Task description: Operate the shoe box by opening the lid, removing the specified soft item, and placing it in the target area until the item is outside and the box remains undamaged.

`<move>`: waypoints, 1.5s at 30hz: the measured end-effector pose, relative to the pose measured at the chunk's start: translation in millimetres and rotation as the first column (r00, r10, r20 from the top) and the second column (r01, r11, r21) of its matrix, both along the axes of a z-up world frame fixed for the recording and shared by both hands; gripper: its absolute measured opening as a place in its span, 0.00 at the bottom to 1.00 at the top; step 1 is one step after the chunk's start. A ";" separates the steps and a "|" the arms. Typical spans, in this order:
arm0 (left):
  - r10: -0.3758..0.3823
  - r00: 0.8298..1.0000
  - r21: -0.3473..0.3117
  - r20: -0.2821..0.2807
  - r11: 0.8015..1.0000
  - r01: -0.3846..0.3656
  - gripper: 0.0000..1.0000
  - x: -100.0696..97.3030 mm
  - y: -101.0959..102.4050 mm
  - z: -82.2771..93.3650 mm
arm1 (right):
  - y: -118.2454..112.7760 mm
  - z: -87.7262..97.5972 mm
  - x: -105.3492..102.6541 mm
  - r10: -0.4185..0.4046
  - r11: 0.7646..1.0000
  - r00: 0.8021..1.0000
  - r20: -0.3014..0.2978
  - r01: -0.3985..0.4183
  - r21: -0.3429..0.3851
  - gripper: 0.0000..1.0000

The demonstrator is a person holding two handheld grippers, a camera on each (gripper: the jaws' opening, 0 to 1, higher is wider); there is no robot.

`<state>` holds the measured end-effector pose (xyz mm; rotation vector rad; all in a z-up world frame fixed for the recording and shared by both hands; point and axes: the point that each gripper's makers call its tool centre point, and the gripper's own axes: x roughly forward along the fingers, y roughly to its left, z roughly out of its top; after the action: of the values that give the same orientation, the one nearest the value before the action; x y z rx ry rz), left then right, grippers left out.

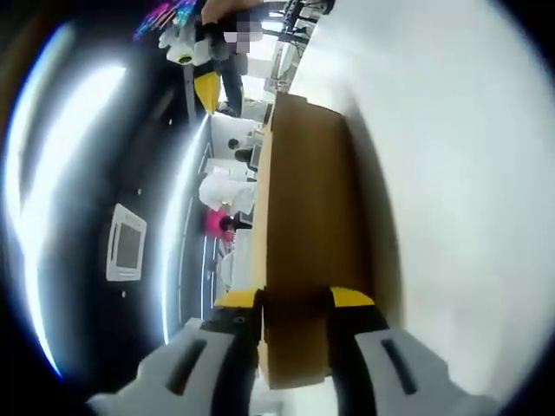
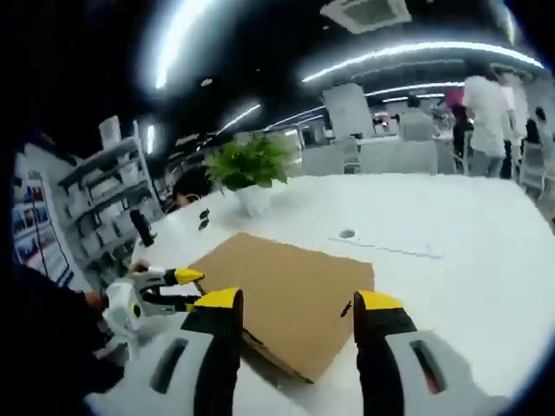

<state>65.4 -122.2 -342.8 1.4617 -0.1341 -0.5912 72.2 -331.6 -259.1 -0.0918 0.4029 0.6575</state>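
In the left gripper view the picture is rolled sideways, so the white table (image 1: 451, 173) runs up the right side and the ceiling lights stream down the left. The shoe box (image 1: 303, 234), plain brown cardboard, stretches away from the left gripper (image 1: 295, 299). Its near end sits right between the two yellow-tipped jaws, which stand on either side of it, one against each face. It looks like a pinch on the box's edge or lid, though the blur keeps me from being sure the pads are truly pressing. Beyond the box are office desks and a person in the distance.

In the right gripper view the same box (image 2: 290, 290) lies flat on the white table (image 2: 451, 251), lid closed, its broad top facing up. The right gripper (image 2: 295, 303) hovers over the near corner with its jaws spread wide, the box showing in the gap between them and neither tip touching it. At the box's left edge the left gripper (image 2: 165, 290) comes in, held by a person's hand, its yellow tips at the cardboard. A potted plant (image 2: 250, 169) stands on the table behind the box, well apart from it.
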 end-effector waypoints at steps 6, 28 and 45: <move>0.001 1.000 0.001 0.000 1.000 -0.001 0.29 -1.3 0.0 -0.4 | 30.9 14.8 -19.8 0.102 0.994 0.987 0.123 -0.096 -0.054 0.55; 0.010 1.000 0.002 -0.003 1.000 -0.010 0.29 -2.6 2.1 -1.5 | 71.0 -41.2 -28.0 0.391 0.636 0.843 0.370 0.043 -0.771 0.65; 0.011 1.000 0.002 0.000 1.000 -0.011 0.29 -0.7 0.4 -0.2 | 74.3 -65.9 -4.4 0.435 0.511 0.812 0.389 0.133 -0.849 0.60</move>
<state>64.7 -121.8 -343.0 1.4638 -0.1251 -0.5822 67.8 -257.3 -325.0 -1.3008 0.0908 0.5202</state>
